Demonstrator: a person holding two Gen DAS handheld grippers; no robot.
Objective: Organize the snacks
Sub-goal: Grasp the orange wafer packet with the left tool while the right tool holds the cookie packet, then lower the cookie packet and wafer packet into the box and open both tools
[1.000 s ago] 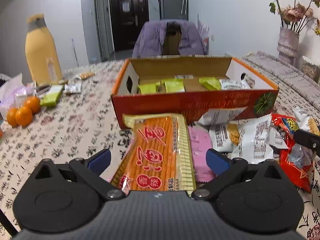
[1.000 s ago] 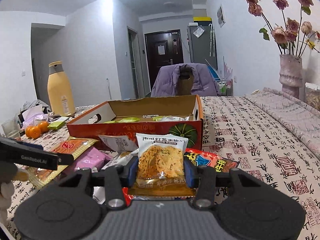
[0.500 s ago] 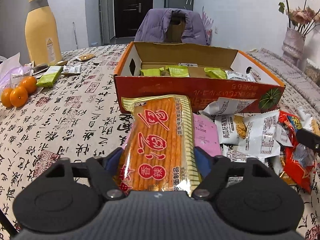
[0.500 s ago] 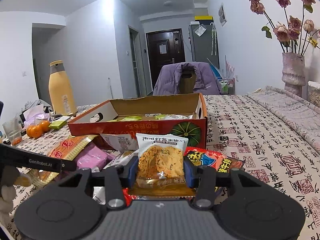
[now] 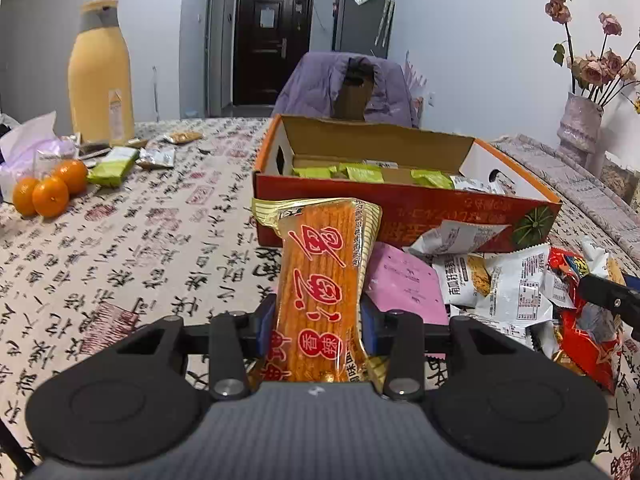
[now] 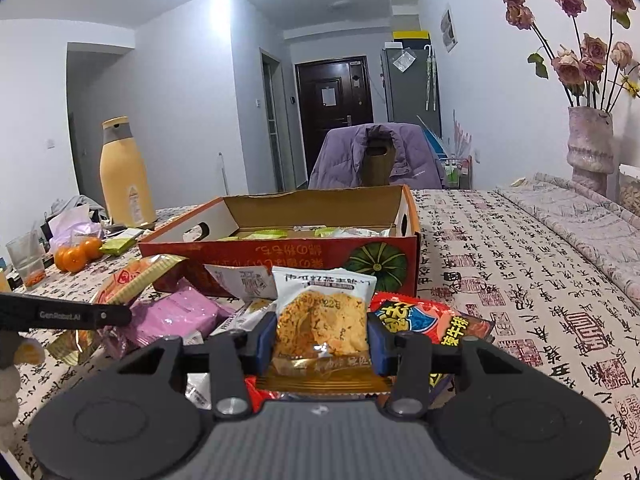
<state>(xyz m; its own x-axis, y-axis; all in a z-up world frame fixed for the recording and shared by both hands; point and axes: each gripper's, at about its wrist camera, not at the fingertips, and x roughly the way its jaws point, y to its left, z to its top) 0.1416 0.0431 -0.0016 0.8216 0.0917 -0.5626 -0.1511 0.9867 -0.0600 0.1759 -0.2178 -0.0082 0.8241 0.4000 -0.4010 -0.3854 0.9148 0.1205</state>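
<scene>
A long orange snack pack (image 5: 320,264) with red characters stands tilted up between the blue pads of my left gripper (image 5: 318,326). Its jaws are closing and pinch the pack's near end narrow. Behind it sits the open orange cardboard box (image 5: 400,208), with green and white packets inside. My right gripper (image 6: 320,340) is shut on a white packet (image 6: 324,304) printed with a crispy cake, held over a red packet (image 6: 432,320). The box (image 6: 280,256) is just beyond it. A pink pack (image 5: 404,280) and several white packets (image 5: 516,284) lie in front of the box.
On the left of the patterned tablecloth stand a tall yellow bottle (image 5: 102,76), three oranges (image 5: 50,192), a green packet (image 5: 114,164) and a glass (image 6: 26,256). A chair with a purple jacket (image 5: 344,84) is behind the box. A vase of dried roses (image 6: 590,144) stands far right.
My left gripper's jaws went from wide open to pinched on the orange pack, whose far end has risen off the table. The right gripper and its packet have not moved.
</scene>
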